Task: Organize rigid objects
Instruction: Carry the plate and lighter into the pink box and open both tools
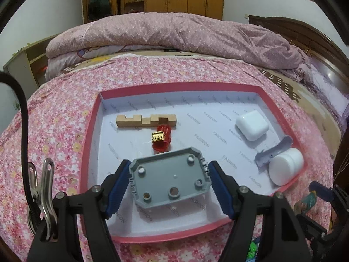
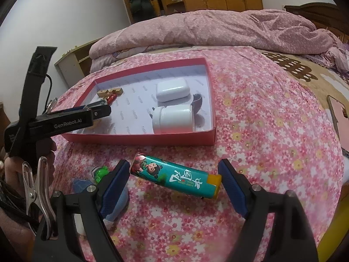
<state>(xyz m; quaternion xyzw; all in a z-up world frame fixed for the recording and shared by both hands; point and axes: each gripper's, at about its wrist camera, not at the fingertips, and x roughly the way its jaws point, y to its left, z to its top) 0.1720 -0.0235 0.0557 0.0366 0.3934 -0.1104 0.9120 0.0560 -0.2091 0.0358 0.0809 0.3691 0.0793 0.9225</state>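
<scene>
My left gripper [image 1: 170,183] is shut on a grey plastic plate [image 1: 172,172] with round holes, pinched by its short sides and held tilted over the near part of a red box [image 1: 89,142]. Inside the box lie a notched wooden block [image 1: 146,120], a red piece with a gold connector [image 1: 162,140], a white case [image 1: 252,125], a white jar [image 1: 285,169] on its side and a grey-blue curved piece [image 1: 272,152]. My right gripper [image 2: 174,181] is shut lengthwise on a teal lighter [image 2: 174,175] with a yellow end, in front of the box [image 2: 139,138].
The box sits on a pink flowered bedspread [image 2: 250,109]. A green toy [image 2: 101,172] and a blue object [image 2: 81,185] lie left of my right gripper. A folded pink quilt [image 1: 174,35] lies behind. A flat pink device [image 2: 338,113] rests at the right edge.
</scene>
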